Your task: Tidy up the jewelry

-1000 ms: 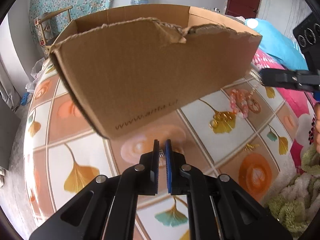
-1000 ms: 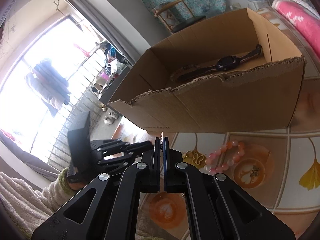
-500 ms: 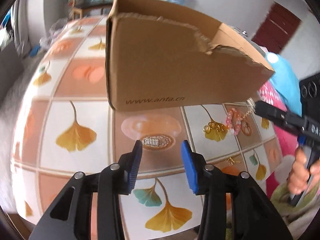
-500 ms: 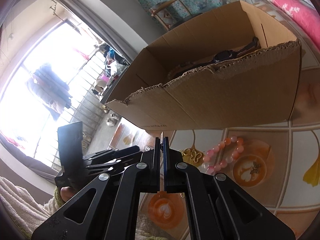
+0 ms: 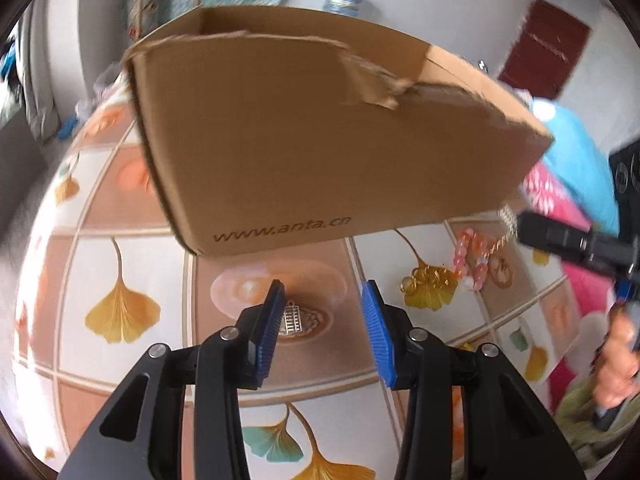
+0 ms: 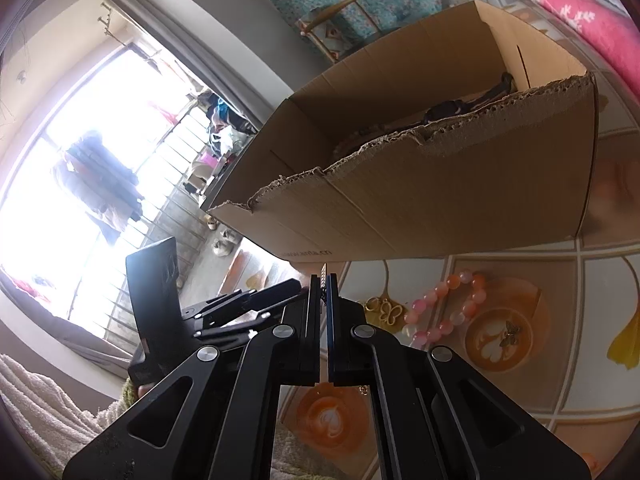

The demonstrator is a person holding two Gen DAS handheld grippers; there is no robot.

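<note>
My left gripper (image 5: 325, 314) hangs open just above the table, nothing between its blue pads. A small silver charm (image 5: 292, 318) lies on the tabletop right beside its left pad. Behind it stands an open cardboard box (image 5: 320, 140) with a torn rim; a dark watch (image 6: 452, 110) lies inside. My right gripper (image 6: 324, 286) is shut on a thin sparkly chain (image 6: 324, 272), held in front of the box's near wall. A pink bead bracelet (image 6: 444, 308) and a gold butterfly piece (image 6: 384, 310) lie on the table to its right.
The table (image 5: 120, 248) has a tiled ginkgo-leaf and coffee-cup pattern. A tiny butterfly charm (image 6: 510, 332) rests on one cup print. Pink and blue bedding (image 5: 576, 168) lies past the table's right edge, and a bright window (image 6: 80, 184) fills the left of the right wrist view.
My left jaws opened and let the small silver charm drop onto the table. The left wrist rolled, tilting the view of the box. The right gripper stayed still, shut on its chain.
</note>
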